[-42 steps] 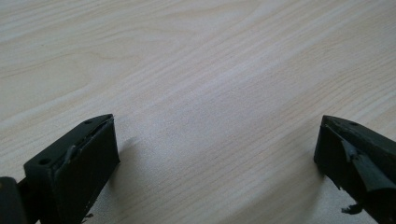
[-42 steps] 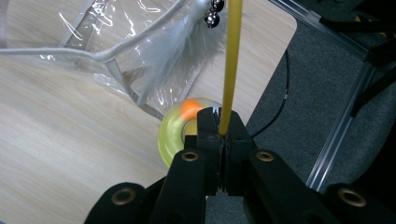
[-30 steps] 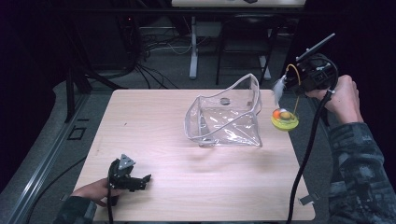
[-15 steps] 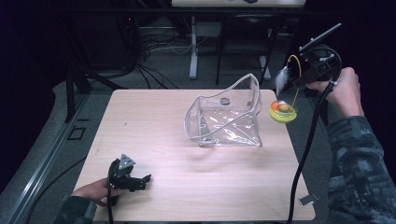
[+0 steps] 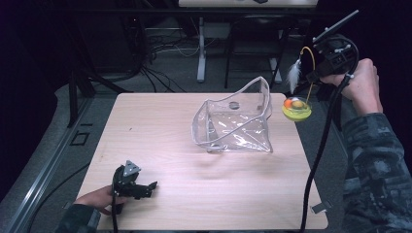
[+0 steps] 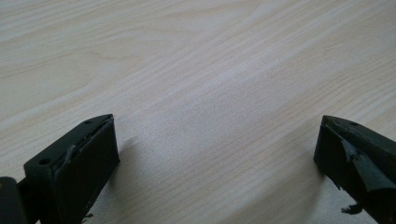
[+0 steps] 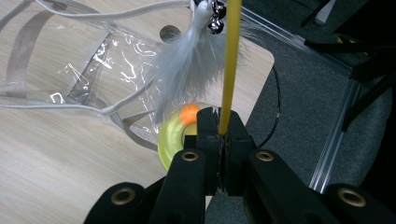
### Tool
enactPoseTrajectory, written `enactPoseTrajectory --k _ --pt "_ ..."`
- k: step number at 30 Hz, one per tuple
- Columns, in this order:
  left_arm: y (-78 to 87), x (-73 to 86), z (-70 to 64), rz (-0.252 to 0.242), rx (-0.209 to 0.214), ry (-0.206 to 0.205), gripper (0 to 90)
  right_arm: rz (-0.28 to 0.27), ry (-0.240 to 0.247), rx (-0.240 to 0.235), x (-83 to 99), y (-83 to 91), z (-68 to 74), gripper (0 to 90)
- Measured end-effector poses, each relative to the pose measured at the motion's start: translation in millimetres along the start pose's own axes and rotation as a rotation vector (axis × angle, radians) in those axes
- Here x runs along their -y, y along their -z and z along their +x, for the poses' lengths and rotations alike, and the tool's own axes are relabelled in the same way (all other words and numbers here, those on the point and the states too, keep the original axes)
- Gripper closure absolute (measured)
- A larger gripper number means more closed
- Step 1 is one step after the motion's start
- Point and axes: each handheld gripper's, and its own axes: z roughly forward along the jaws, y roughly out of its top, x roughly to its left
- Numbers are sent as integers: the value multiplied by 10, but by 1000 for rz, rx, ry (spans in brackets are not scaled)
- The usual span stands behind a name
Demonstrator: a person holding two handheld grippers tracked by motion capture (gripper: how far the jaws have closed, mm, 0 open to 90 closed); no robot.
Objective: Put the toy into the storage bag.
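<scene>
A pale wood-grain counter (image 5: 160,145) stands in a dim room over grey floor and tangled cables. A crinkled clear plastic bag (image 5: 235,121) sits near its far right. The right claw (image 7: 219,135), raised past the counter's right edge, pinches a yellow wand cat toy (image 5: 297,108) with white feather. The left claw (image 5: 141,188) rests low at the near-left, jaws wide, empty.

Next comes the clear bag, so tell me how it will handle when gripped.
The clear plastic bag looks thin and creased, so it will likely flex and crumple between the jaws. It seems empty, so probably light and apt to slide on the table. Its glossy film may be slippery.
</scene>
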Motion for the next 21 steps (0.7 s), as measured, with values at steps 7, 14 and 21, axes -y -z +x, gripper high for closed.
enactPoseTrajectory --k 7,14,21 --pt "0 0 0 0 0 1 0 2 21 15 -97 66 42 887" --pt "0 0 0 0 0 0 0 -16 25 24 -182 161 82 887" --pt "0 0 0 0 0 0 0 -40 35 44 -265 304 126 887"
